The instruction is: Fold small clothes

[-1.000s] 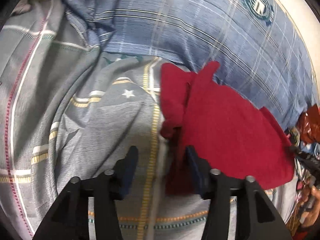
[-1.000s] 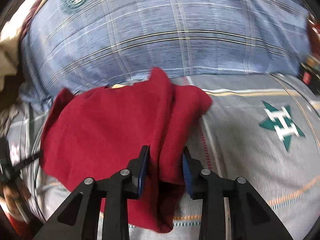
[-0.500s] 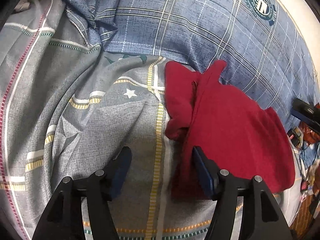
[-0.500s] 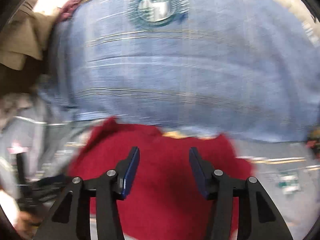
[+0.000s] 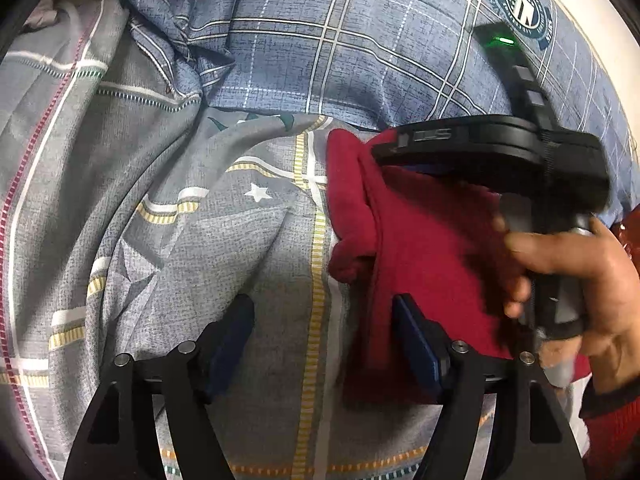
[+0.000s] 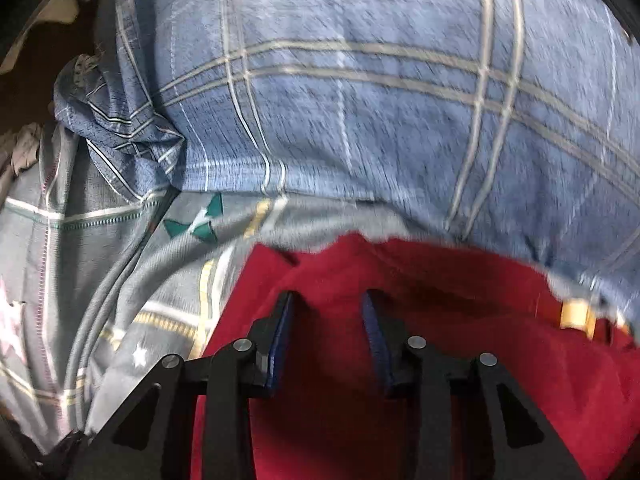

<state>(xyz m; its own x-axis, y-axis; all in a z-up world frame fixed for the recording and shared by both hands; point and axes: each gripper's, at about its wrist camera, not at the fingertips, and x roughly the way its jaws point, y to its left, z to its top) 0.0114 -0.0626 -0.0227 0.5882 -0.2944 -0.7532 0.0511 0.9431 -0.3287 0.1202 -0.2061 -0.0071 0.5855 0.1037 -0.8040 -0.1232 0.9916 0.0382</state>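
A small dark red garment lies crumpled on a grey patterned bedsheet. My left gripper is open, low over the sheet, its right finger against the garment's left edge. My right gripper is open and empty, hovering over the garment's far part. In the left wrist view the right gripper reaches in from the right above the garment, held by a hand.
A blue plaid pillow with a round emblem lies just behind the garment; it fills the top of the right wrist view. The sheet is bunched in folds to the left.
My right gripper let go of the garment, opened, and swung over its far side, entering the left wrist view. My left gripper opened wider and stayed near the garment's left edge.
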